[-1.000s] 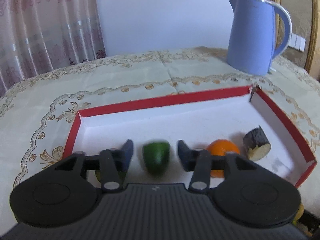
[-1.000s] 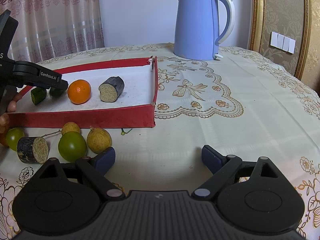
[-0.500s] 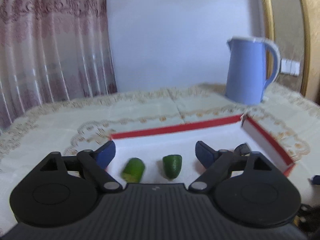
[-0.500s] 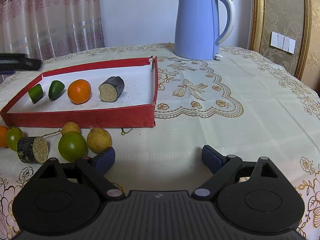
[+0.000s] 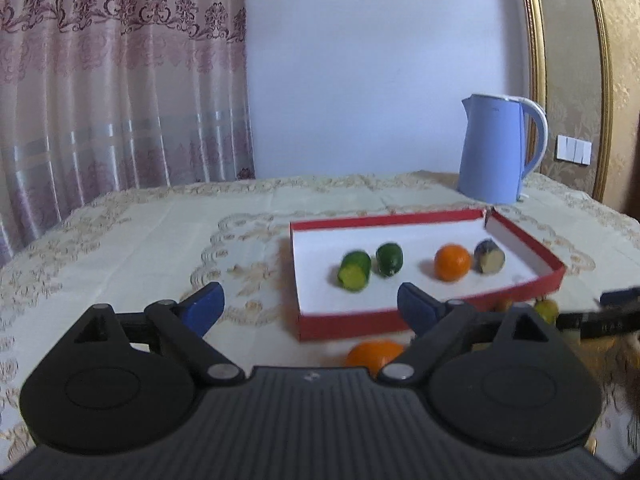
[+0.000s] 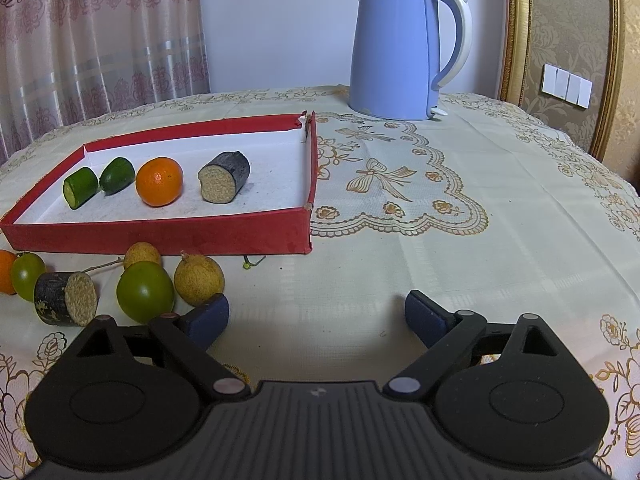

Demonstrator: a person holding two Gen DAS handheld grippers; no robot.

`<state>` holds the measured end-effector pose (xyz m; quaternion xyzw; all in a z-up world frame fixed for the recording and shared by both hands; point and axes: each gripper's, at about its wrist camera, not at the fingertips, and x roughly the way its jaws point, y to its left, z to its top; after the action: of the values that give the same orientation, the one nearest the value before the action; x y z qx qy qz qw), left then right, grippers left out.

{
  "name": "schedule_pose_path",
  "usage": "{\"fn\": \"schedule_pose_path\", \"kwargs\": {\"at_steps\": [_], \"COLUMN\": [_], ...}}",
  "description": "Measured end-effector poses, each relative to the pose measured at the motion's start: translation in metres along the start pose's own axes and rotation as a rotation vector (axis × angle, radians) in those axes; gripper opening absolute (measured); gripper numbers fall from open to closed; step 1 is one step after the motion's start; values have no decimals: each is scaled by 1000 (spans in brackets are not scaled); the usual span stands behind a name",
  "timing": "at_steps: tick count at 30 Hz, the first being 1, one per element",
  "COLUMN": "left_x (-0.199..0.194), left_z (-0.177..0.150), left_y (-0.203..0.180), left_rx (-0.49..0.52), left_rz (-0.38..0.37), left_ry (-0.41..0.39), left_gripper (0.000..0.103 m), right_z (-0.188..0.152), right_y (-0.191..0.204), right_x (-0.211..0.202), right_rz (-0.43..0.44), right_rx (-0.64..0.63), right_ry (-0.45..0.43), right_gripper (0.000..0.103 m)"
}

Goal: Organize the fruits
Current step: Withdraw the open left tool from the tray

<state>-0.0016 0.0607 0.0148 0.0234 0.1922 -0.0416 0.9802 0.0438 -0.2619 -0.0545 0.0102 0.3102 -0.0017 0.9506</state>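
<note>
So both tools are spread wide with nothing in them: the left tool [image 5: 310, 300] hangs above the counter [image 6: 460, 240] just short of the red tray [image 6: 160, 234], and the right tool [image 6: 316, 314] sits low over bare cloth. Inside the tray there's a row: two green pieces [image 6: 80, 187] [image 6: 117, 175] touching, then an orange [image 6: 159, 181], then a dark cut chunk [image 6: 225, 182]. Outside its front wall sit two green fruits [image 6: 145, 297], two yellowish ones [image 6: 199, 280], another dark chunk [image 6: 66, 298] and an orange [image 5: 374, 354], with a blue kettle [image 6: 394, 46] at the back.
</note>
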Motion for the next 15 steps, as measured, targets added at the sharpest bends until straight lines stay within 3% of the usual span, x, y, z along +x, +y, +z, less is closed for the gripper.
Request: {"fn": "schedule_pose_path", "kwargs": {"at_steps": [15], "left_x": [4], "left_z": [-28], "left_y": [-23], "left_rx": [91], "left_rz": [-41], "left_ry": [31], "left_gripper": [93], "right_z": [0], "right_y": [0], "right_x": [0], "right_rz": [0], "right_rx": [-1], "right_ry": [1], "right_gripper": [97]}}
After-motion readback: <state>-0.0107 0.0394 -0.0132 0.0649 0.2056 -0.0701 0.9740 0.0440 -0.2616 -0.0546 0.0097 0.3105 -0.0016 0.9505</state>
